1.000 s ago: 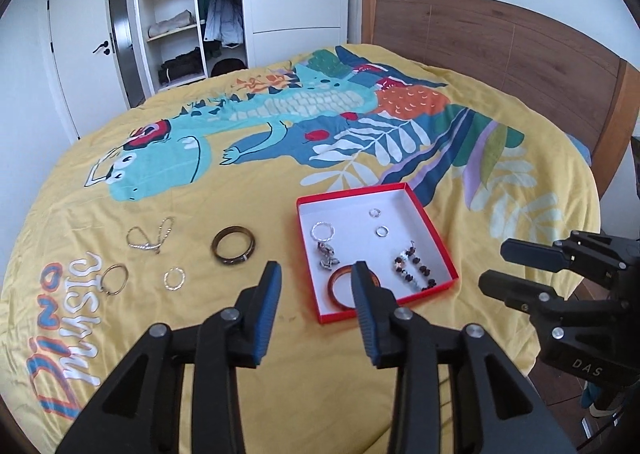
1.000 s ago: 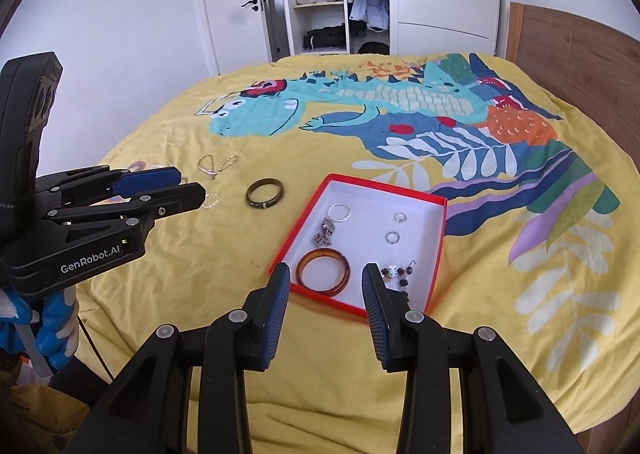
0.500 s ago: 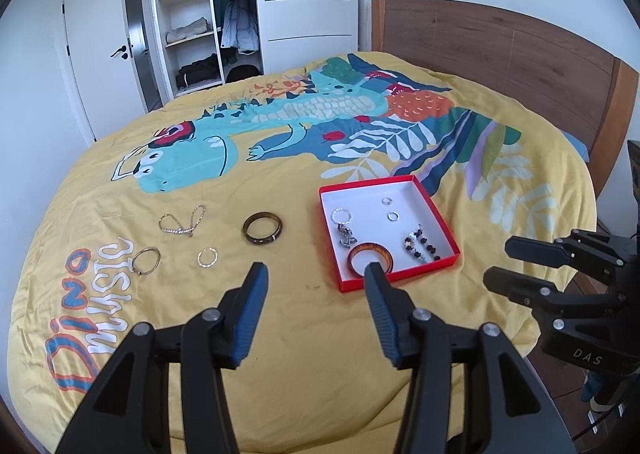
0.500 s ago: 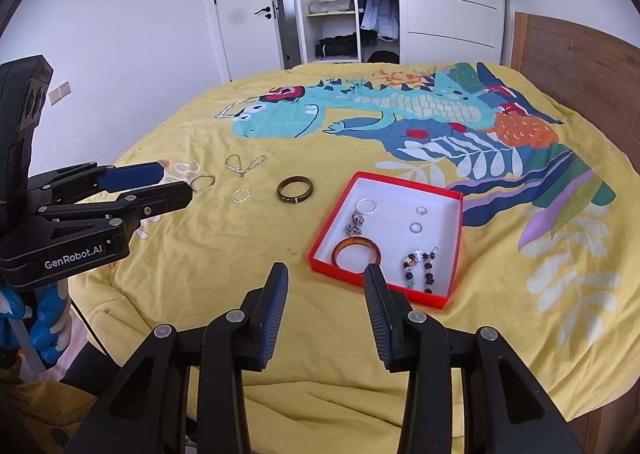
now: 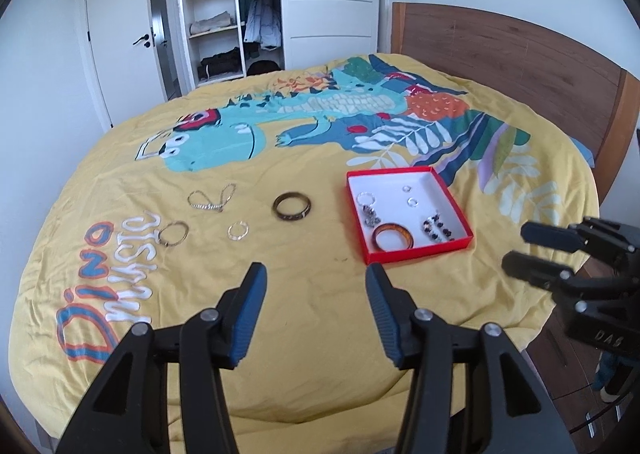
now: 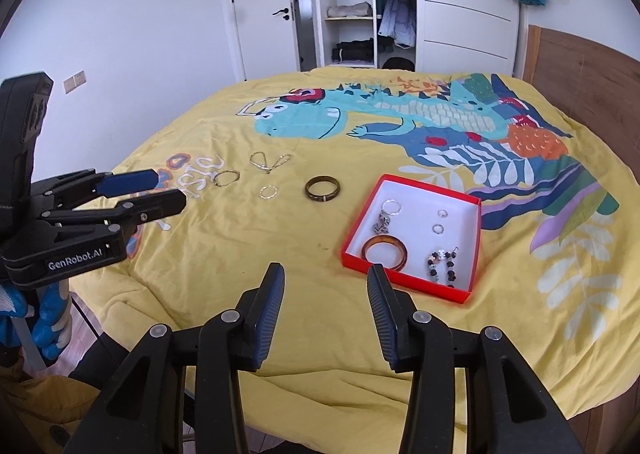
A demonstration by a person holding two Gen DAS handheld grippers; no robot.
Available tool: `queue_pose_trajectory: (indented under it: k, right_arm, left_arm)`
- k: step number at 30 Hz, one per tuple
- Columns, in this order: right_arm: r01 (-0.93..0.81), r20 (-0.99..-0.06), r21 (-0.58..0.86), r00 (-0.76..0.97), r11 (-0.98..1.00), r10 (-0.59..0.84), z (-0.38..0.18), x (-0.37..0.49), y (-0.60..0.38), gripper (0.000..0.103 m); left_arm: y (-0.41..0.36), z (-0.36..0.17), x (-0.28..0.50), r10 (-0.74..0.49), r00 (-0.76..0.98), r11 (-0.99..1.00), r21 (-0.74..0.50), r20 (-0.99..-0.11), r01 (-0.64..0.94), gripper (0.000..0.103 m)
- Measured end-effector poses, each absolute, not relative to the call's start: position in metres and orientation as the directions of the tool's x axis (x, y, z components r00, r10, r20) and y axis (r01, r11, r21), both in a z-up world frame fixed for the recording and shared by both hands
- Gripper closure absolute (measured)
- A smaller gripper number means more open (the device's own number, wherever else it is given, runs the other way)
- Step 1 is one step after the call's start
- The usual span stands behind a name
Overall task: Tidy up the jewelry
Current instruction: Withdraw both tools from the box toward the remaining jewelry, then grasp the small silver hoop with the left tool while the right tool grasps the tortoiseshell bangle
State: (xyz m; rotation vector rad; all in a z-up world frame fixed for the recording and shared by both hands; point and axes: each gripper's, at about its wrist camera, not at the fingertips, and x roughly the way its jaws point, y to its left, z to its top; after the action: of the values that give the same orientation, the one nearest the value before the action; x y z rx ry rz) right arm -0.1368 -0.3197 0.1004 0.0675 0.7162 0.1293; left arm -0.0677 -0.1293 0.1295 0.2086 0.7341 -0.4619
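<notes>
You had a yellow dinosaur bedspread [image 5: 304,334], a wooden headboard [image 5: 500,50] and an open wardrobe [image 6: 360,2] before you.

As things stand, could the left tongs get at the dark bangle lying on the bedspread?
Probably yes: the left tongs are open and empty, and nothing but bare bedspread shows between them and the dark bangle.

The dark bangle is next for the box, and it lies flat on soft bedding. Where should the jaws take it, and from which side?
Grip the dark bangle across its near rim, one jaw inside the hole and one outside, coming down from above. It lies flat on the yellow bedspread, so there is likely no edge to catch from the side.
</notes>
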Motion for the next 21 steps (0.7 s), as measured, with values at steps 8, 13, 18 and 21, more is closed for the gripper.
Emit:
queue_pose_trajectory:
  k: [8,13,18,21]
  right_arm:
    - [-0.125,-0.668,0.108,0.726,0.986,0.165,0.093,-0.131,-0.3,0.057]
    - [-0.14,-0.695,0.134,0.693,0.981,0.193,0.076,-0.112,-0.294,0.057]
    - [-0.155,-0.723,0.16,0.654,0.975,0.223,0.056,-0.082,-0.288,0.057]
    - [-0.169,-0.739,0.172,0.629,0.97,0.241,0.044,-0.06,-0.283,0.057]
  left_arm:
    - [-0.073,0.083,-0.063,-0.247,0.641,0.927,0.016,-0.726,0.375,0.054]
    - [-0.036,0.052,-0.043,-0.23,0.597,0.952,-0.052,-0.769,0.3,0.054]
    - [-0.024,0.033,-0.016,-0.215,0.567,0.964,-0.082,-0.795,0.251,0.054]
    - [-0.022,0.025,0.004,-0.221,0.559,0.965,-0.095,-0.799,0.246,0.054]
